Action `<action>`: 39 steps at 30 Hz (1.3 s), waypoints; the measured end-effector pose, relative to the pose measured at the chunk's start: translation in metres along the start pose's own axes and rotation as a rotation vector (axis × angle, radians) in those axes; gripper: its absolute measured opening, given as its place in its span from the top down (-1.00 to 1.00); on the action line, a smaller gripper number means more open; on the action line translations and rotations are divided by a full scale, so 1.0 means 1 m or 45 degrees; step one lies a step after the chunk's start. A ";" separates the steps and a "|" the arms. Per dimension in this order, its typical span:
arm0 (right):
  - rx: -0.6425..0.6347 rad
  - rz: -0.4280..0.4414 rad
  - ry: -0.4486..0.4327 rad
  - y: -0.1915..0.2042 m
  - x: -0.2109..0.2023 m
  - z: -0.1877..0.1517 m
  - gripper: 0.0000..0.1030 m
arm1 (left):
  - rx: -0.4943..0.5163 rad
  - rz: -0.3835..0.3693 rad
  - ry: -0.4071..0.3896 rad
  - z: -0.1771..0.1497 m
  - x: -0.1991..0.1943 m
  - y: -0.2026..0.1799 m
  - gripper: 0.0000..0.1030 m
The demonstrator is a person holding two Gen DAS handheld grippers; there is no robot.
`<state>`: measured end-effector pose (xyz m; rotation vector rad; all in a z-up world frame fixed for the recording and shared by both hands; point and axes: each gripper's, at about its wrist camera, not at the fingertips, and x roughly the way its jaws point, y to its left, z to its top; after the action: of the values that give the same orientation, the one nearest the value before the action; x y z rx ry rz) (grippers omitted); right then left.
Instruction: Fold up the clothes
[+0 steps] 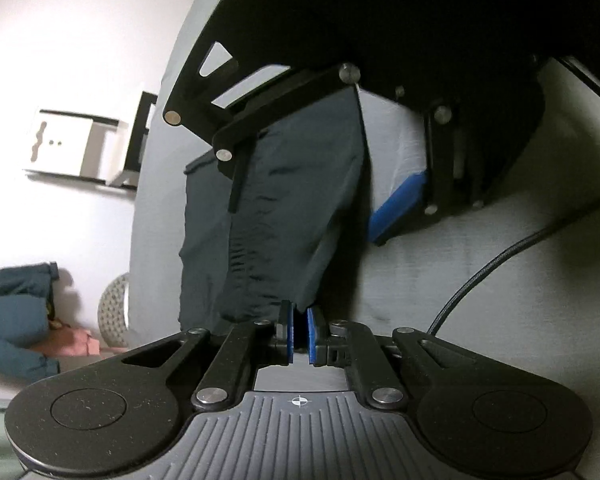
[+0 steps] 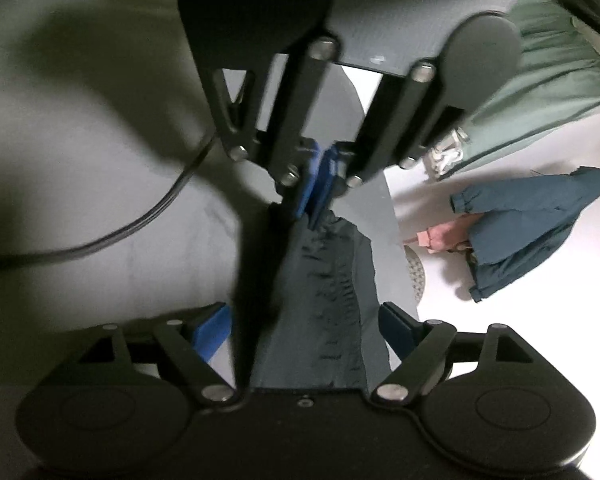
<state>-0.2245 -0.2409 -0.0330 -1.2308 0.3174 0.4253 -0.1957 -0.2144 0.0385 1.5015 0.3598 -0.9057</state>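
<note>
A dark blue-grey garment [image 1: 292, 208] hangs stretched between my two grippers above a grey cloth-covered surface [image 1: 480, 280]. My left gripper [image 1: 299, 332] is shut on one end of it, the cloth pinched between its blue pads. In the right wrist view the left gripper [image 2: 316, 200] shows at the top, clamped on the far end of the garment [image 2: 324, 300]. My right gripper [image 2: 304, 328] stands wide open, and the garment runs between its spread blue pads [image 2: 212, 332] without being pinched. Seen from the left wrist, the right gripper [image 1: 308, 216] faces me, open around the cloth.
A black cable [image 1: 500, 260] lies across the grey surface. On the white floor beside it lie a teal jacket [image 2: 532, 224], a pink item [image 2: 440, 236] and a round woven object [image 1: 114, 312]. Green fabric [image 2: 540, 100] hangs at the upper right. A white wall box [image 1: 72, 148] is at the left.
</note>
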 end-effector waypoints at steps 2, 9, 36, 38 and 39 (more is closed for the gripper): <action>0.009 -0.018 0.048 -0.004 0.005 -0.002 -0.56 | 0.001 0.002 0.003 -0.004 0.003 0.001 0.88; -0.054 -0.055 0.188 -0.013 0.006 -0.034 -0.56 | -0.012 0.003 0.012 -0.009 0.000 -0.003 0.88; -0.222 0.333 0.238 -0.011 -0.032 -0.030 0.92 | 0.019 -0.026 -0.036 -0.029 -0.046 -0.043 0.92; -0.253 0.411 0.234 -0.009 -0.046 -0.027 0.92 | 0.014 -0.089 -0.056 -0.027 -0.060 -0.045 0.92; -0.239 0.465 0.235 -0.012 -0.052 -0.025 0.92 | 0.018 -0.124 -0.069 -0.026 -0.068 -0.046 0.92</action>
<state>-0.2648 -0.2758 -0.0067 -1.4029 0.6788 0.6684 -0.2629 -0.1623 0.0524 1.4794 0.3906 -1.0258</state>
